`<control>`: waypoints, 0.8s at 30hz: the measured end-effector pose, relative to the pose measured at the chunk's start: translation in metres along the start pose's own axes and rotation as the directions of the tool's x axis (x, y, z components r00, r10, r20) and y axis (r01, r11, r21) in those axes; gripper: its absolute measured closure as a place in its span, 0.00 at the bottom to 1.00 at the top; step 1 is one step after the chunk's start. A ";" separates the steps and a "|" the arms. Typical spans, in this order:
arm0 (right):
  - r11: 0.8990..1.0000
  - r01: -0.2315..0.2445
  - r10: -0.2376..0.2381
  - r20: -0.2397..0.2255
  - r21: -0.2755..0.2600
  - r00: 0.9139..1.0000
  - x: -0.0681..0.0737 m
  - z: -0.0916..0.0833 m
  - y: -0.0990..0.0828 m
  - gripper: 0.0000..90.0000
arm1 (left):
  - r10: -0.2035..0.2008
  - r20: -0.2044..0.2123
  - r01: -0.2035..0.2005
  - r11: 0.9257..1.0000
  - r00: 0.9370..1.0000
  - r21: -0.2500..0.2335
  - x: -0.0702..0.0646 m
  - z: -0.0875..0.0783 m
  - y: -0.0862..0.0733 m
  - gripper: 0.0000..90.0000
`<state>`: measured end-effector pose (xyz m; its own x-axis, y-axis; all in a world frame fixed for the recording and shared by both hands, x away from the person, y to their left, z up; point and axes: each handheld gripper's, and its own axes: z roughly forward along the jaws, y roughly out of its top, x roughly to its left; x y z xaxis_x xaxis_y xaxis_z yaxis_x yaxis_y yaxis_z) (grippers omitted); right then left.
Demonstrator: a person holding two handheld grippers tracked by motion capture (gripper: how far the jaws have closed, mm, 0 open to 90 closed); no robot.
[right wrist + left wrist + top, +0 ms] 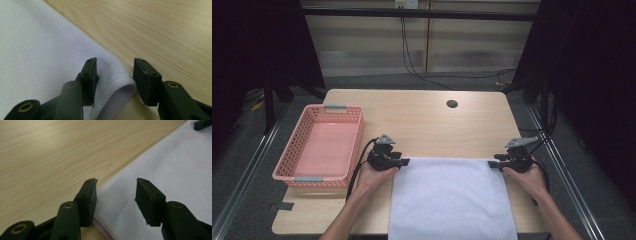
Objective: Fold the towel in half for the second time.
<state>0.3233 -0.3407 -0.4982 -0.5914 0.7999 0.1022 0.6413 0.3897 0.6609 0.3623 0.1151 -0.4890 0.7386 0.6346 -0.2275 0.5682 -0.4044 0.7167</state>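
1. A white towel (452,197) lies flat on the light wooden table (422,120), reaching from about the middle of the tabletop to the near edge, where its lower end is cut off by the bottom of the high view.
2. The left gripper (404,162) sits at the towel's far left corner, held in the person's left hand (374,175); the right gripper (492,163) sits at the far right corner in the right hand (527,177). Both point inward along the towel's far edge.
3. In the left gripper view the left gripper (116,195) has its jaws set wide apart, with the towel (160,167) corner lying between them. The stitched hem shows just below the left pad; the cloth does not look pinched.
4. In the right gripper view the right gripper (115,75) also stands wide, and the rolled corner of the towel (37,50) lies in the gap, near the left pad and apart from the right one.
5. A pink slotted basket (357,135) rests along the table's left edge, just beside the left hand, with grey handles at its near and far ends.
6. No brand, label or readable writing shows on the towel, the basket or the grippers.
7. A round dark hole (452,104) sits near the table's far edge. The tip of the other gripper peeks in at the top right corner of the left gripper view, mostly cut off. The surroundings beyond the table are dark and hard to make out.
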 end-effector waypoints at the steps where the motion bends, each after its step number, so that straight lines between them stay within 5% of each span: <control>1: 1.000 0.005 -0.005 -0.010 -0.009 1.000 0.000 0.001 -0.001 0.62 | 0.013 -0.024 -0.013 1.000 1.000 0.005 -0.001 0.001 0.000 0.56; 8: 1.000 -0.011 0.011 -0.029 -0.011 1.000 0.007 -0.003 -0.006 0.86 | 0.011 -0.040 -0.010 1.000 0.999 0.021 0.002 0.004 -0.001 0.50; 16: 1.000 -0.019 0.018 -0.040 -0.008 0.999 0.007 -0.003 -0.006 0.92 | 0.021 -0.043 -0.018 0.998 0.999 0.061 0.005 0.006 -0.006 0.50; 24: 0.999 -0.034 0.034 -0.034 -0.011 0.999 0.008 -0.004 -0.007 0.93 | 0.023 0.017 -0.024 0.998 1.000 0.064 0.002 0.006 -0.009 0.81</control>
<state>0.3122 -0.3387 -0.4991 -0.5856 0.7966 0.1498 0.6556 0.3568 0.6654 0.3606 0.1162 -0.5000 0.7577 0.6138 -0.2217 0.5720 -0.4609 0.6786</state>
